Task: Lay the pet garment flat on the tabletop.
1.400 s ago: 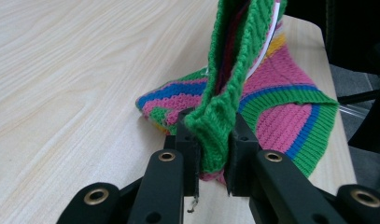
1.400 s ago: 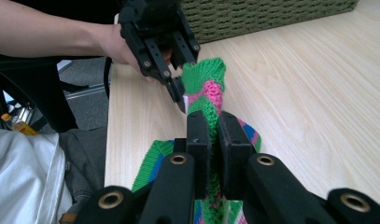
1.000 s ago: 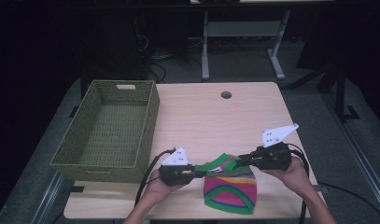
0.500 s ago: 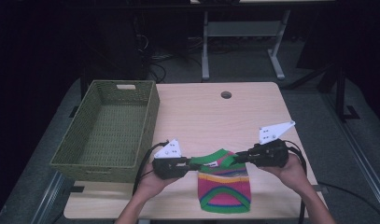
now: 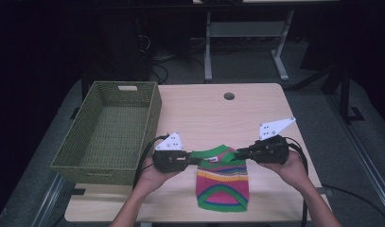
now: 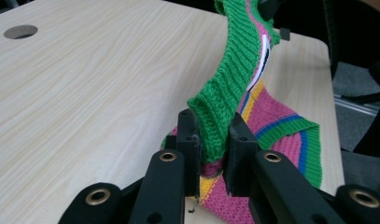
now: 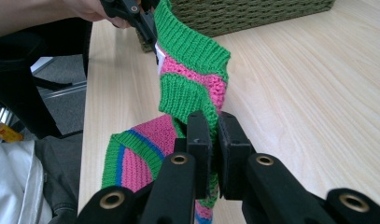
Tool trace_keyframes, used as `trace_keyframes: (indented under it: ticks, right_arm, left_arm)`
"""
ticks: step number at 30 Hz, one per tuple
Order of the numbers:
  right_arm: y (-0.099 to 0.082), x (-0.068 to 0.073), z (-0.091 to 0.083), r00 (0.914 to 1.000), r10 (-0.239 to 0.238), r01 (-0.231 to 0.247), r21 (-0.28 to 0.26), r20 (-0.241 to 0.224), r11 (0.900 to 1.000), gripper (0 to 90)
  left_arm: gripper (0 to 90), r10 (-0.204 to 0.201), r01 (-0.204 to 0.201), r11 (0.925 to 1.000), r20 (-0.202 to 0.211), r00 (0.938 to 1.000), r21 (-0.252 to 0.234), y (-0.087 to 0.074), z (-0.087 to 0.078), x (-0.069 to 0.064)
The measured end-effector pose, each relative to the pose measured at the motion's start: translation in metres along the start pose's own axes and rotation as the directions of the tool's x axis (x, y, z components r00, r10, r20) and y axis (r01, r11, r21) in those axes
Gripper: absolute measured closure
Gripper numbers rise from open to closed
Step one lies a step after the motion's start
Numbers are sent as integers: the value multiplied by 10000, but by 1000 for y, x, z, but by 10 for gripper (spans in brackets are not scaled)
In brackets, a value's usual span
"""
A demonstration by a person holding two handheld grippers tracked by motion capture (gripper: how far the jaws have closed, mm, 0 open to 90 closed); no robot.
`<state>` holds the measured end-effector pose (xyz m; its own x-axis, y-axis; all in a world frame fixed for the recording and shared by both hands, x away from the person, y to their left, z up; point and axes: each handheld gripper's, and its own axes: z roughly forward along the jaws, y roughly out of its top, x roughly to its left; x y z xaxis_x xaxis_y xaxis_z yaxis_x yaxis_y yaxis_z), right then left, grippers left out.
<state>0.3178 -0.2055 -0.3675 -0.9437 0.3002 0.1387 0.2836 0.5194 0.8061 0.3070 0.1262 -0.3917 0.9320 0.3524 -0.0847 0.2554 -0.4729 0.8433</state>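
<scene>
High view: striped knit hat (image 5: pixel 222 182) hangs between the two grippers near the person's edge of the table (image 5: pixel 204 113). Left gripper (image 5: pixel 192 160) clamps the green ribbed cuff at one corner, right gripper (image 5: pixel 240 154) clamps the opposite corner, so the cuff is stretched as a band between them while the rest of the hat drapes down toward the person, its lower part resting on the tabletop. Holding both cuff corners apart probably keeps the hat spread flat and untwisted, likely for folding or for carrying.

Left gripper view: jaws closed on the cuff's edge, green rib pinched between the pads (image 6: pixel 238 144); a white label shows inside the cuff farther ahead of the jaws.

Right gripper view: jaws clenched on the folded green cuff, pink and blue stripes hanging below the jaws; the other gripper grips the far end of the cuff ahead.

Green woven basket (image 5: pixel 109 130) sits beyond the left gripper, on its outer side, well apart from the hat, empty. Likely the drop spot, judging by its closeness.
</scene>
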Motion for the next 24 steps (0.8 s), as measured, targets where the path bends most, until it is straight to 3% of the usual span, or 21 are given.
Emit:
trace_keyframes:
  ticks: [10, 24]
  right_arm:
    - [3, -7, 2, 9996, 67, -69, 65, 274, 10000, 847]
    - [10, -19, -4, 9983, 110, -118, 127, 576, 9998, 847]
  left_arm:
    - [779, -143, 149, 9995, -209, 9997, 282, 7, 3, 9]
    - [777, -364, 366, 9993, -236, 9991, 76, 18, 6, 22]
